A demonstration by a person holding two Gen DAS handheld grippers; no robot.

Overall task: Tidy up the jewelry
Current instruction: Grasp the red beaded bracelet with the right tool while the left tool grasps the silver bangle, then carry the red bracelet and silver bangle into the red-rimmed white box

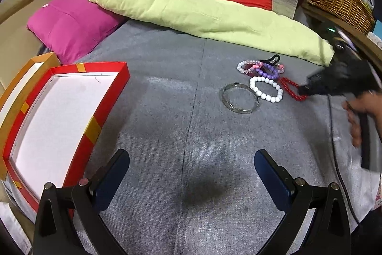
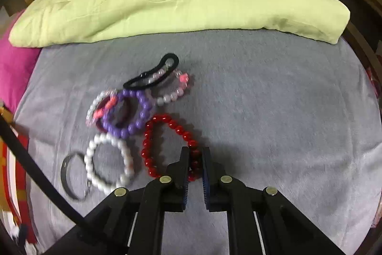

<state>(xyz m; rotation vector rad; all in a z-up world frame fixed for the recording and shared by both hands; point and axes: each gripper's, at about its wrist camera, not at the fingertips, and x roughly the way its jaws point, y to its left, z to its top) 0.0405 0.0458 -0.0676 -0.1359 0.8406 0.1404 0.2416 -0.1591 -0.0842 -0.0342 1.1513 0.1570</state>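
A small heap of jewelry lies on the grey cushion (image 1: 167, 111). In the right wrist view my right gripper (image 2: 195, 154) is shut on the near side of a red bead bracelet (image 2: 152, 133). Left of it lie a white bead bracelet (image 2: 95, 147), a purple bead bracelet (image 2: 140, 116), a metal bangle (image 2: 65, 171), pale pink bead bracelets (image 2: 167, 96) and a black hair tie (image 2: 148, 80). In the left wrist view my left gripper (image 1: 191, 159) hangs open over bare cushion, well short of the heap (image 1: 260, 78). The right gripper (image 1: 304, 90) pinches the red bracelet (image 1: 290, 86) there.
An open red box with a white inside (image 1: 57, 116) sits at the left edge of the cushion. A pale green pillow (image 1: 195, 13) and a magenta pillow (image 1: 69, 23) line the far side. A wicker basket (image 1: 339, 1) stands on a shelf at the right. A person's hand (image 1: 360, 111) holds the right gripper.
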